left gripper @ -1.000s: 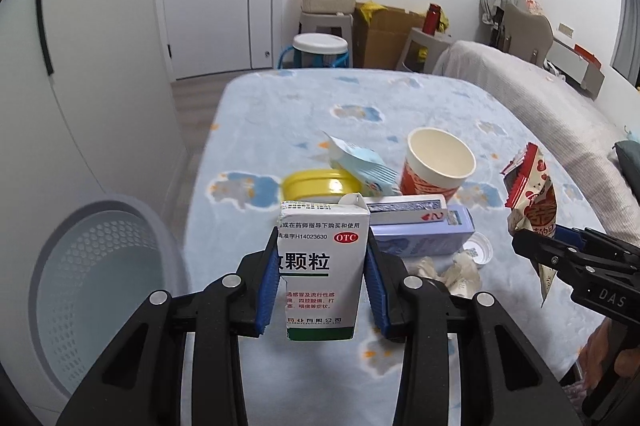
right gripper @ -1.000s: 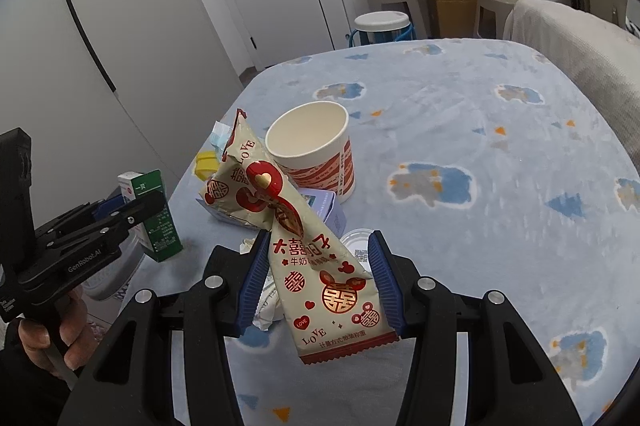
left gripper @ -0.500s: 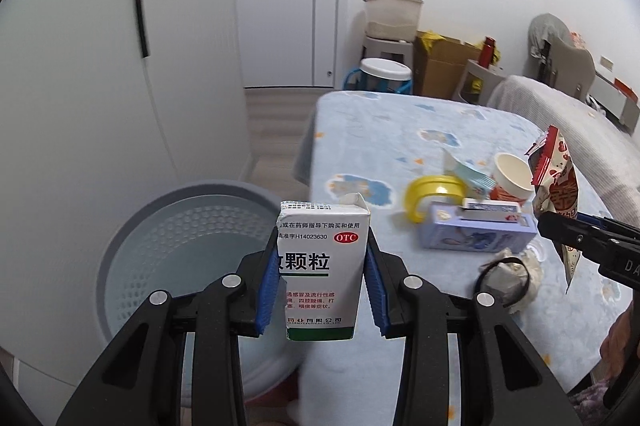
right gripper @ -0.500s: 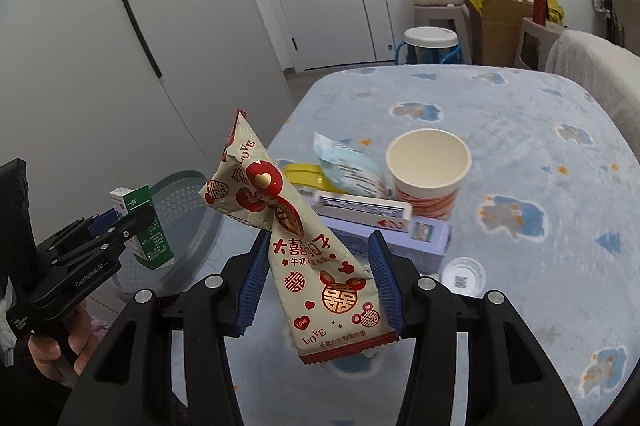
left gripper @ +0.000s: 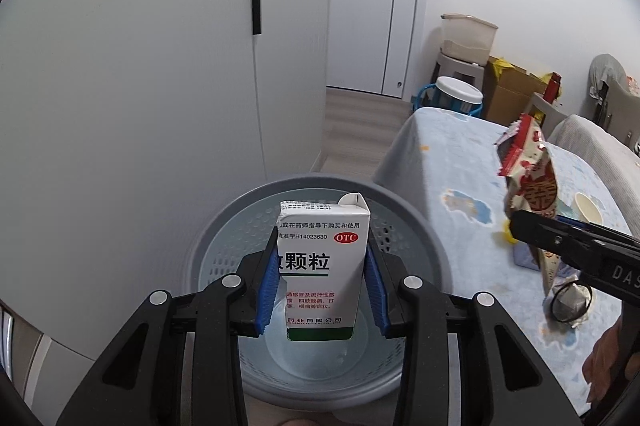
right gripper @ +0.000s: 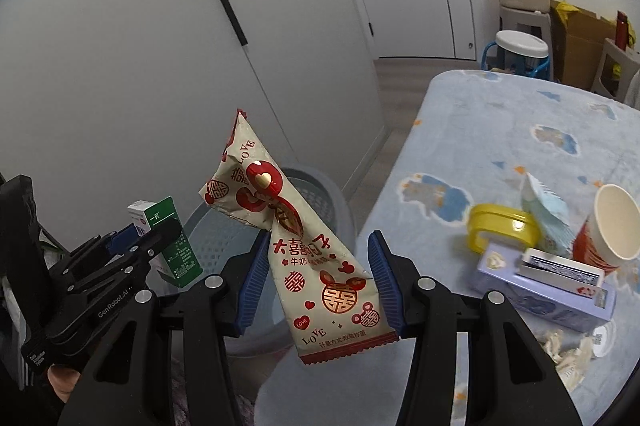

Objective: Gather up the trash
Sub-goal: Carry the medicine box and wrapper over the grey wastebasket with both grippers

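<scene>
My left gripper (left gripper: 322,286) is shut on a white and green medicine box (left gripper: 320,266) and holds it upright over the open grey laundry-style bin (left gripper: 224,238). My right gripper (right gripper: 316,286) is shut on a cream and red candy bag (right gripper: 320,266), held beside the bin (right gripper: 320,194) at the table's left edge. The right gripper with the bag also shows in the left wrist view (left gripper: 532,186). The left gripper and box show in the right wrist view (right gripper: 168,246).
On the blue-clothed table (right gripper: 500,130) lie a yellow lid (right gripper: 500,226), a paper cup (right gripper: 612,226), a blue wrapper (right gripper: 548,214), a purple box (right gripper: 548,294) and crumpled paper (right gripper: 564,350). White wardrobe doors (left gripper: 160,66) stand behind the bin.
Both grippers swung left from above the table toward the bin. The medicine box now hangs over the bin's opening; the candy bag has come to the table's left edge.
</scene>
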